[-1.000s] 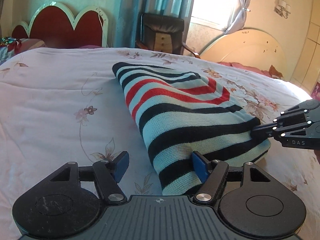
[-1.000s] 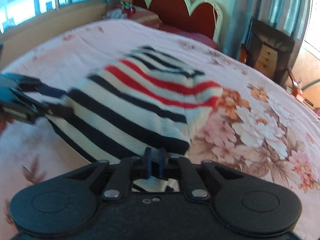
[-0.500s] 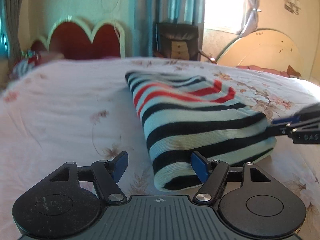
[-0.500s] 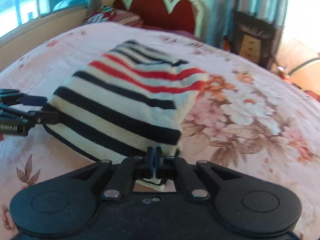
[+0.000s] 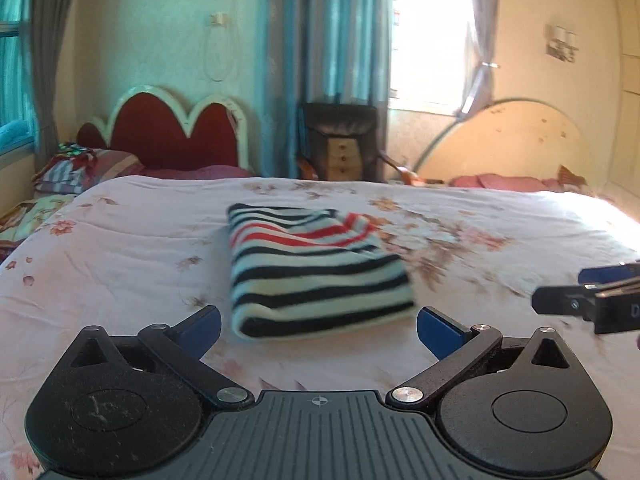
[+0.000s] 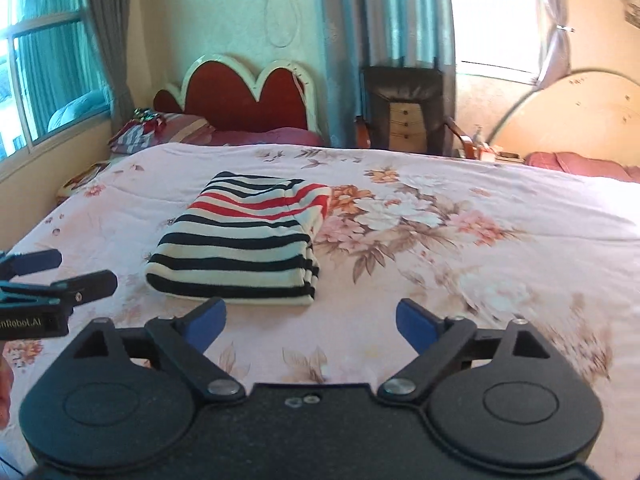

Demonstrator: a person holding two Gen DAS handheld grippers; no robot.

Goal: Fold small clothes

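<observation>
A folded striped sweater lies at centre frame on the floral bedspread; the left gripper and right gripper, jaws just opened wide and empty, sit clear of it, the fold apparently finished

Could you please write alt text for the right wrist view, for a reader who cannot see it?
A folded striped sweater lies on a floral bedspread, just beyond the open, empty right gripper. The left gripper, also open, shows at the left edge; a red headboard stands behind.
</observation>
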